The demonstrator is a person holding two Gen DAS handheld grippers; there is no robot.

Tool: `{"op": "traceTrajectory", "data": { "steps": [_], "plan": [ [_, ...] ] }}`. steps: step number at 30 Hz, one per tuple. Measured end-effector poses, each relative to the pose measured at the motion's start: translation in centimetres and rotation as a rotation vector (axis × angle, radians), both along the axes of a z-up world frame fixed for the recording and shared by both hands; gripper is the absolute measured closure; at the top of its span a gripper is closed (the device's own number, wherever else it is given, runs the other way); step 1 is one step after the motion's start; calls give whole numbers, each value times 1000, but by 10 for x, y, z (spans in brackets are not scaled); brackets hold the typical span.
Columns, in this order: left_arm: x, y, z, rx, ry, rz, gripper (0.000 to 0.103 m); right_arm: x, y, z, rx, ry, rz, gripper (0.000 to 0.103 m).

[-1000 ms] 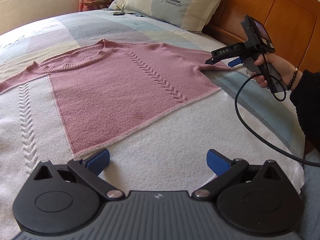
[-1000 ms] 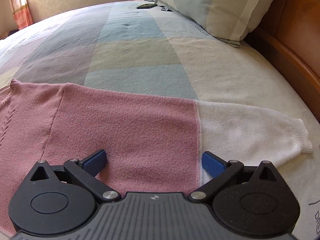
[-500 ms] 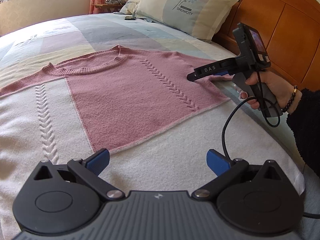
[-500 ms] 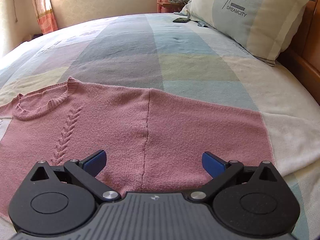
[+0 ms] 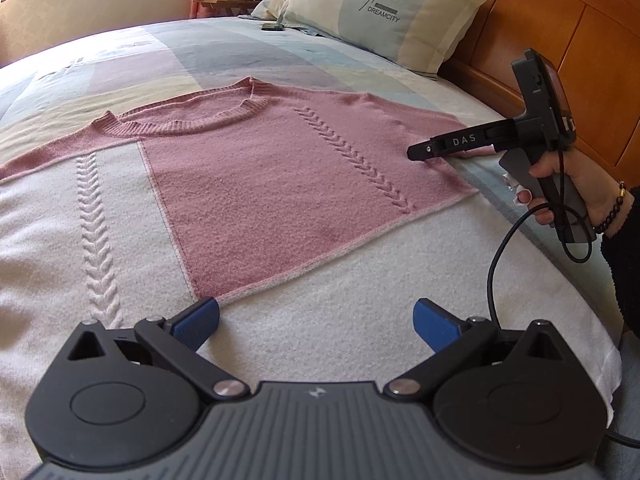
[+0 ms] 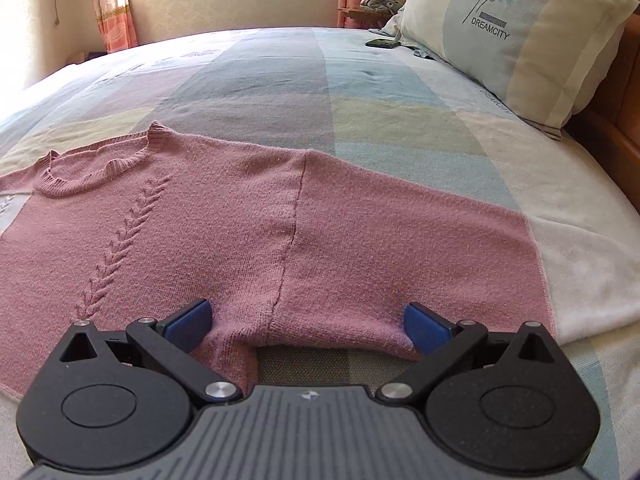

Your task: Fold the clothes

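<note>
We see the pink-and-white knitted sweater with cable-stitch columns [image 5: 280,184] lying flat, front up, on the pastel patchwork bedspread [image 6: 304,80], its ribbed neckline towards the window and its pink-and-white sleeve stretched towards the headboard. The striped pillow [image 6: 516,36] reads "DREAMCITY", and the same word runs along the sheet's edge below it; the right gripper's black arm reads "DAS". Only the left wrist view shows the white lower body of the sweater and the person's hand [image 5: 576,184] with a beaded bracelet holding the right gripper [image 6: 306,322]; only the right wrist view shows the sleeve seam, the sleeve's white end and the window. Our left gripper [image 5: 316,320] hangs wide apart over the white knit, holding nothing. The right gripper's blue pads [image 6: 188,320] are also wide apart, low against the pink underarm fabric on either side of the seam, unclamped.
</note>
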State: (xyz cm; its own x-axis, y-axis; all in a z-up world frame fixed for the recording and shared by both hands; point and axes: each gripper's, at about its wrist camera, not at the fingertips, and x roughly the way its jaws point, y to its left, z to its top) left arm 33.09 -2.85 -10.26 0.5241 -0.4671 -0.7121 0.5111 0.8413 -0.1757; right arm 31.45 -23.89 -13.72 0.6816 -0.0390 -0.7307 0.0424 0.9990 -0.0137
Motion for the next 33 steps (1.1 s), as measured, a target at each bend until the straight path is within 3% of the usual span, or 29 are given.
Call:
{"op": "traceTrajectory", "data": {
  "steps": [5, 11, 15, 18, 24, 27, 29, 33],
  "plan": [
    [-2, 7, 11, -16, -31, 18, 1, -5, 12, 18, 29, -32, -5, 0],
    [2, 29, 17, -10, -47, 87, 1, -15, 67, 34, 89, -88, 223, 0],
    [4, 40, 18, -44, -70, 101, 1, -23, 98, 14, 39, -1, 307, 0],
    [7, 43, 17, -67, -50, 108, 1, -41, 104, 5, -2, -11, 291, 0],
    [7, 39, 15, -48, -51, 113, 1, -77, 93, 12, 77, -6, 154, 0],
    [7, 38, 13, -46, -46, 113, 1, -93, 95, 15, 150, -25, 148, 0],
    [8, 37, 12, -43, -39, 115, 1, -95, 103, 11, 137, -12, 152, 0],
    [12, 35, 3, -25, 20, 127, 1, -91, 120, 4, 17, -18, 204, 0]
  ]
}}
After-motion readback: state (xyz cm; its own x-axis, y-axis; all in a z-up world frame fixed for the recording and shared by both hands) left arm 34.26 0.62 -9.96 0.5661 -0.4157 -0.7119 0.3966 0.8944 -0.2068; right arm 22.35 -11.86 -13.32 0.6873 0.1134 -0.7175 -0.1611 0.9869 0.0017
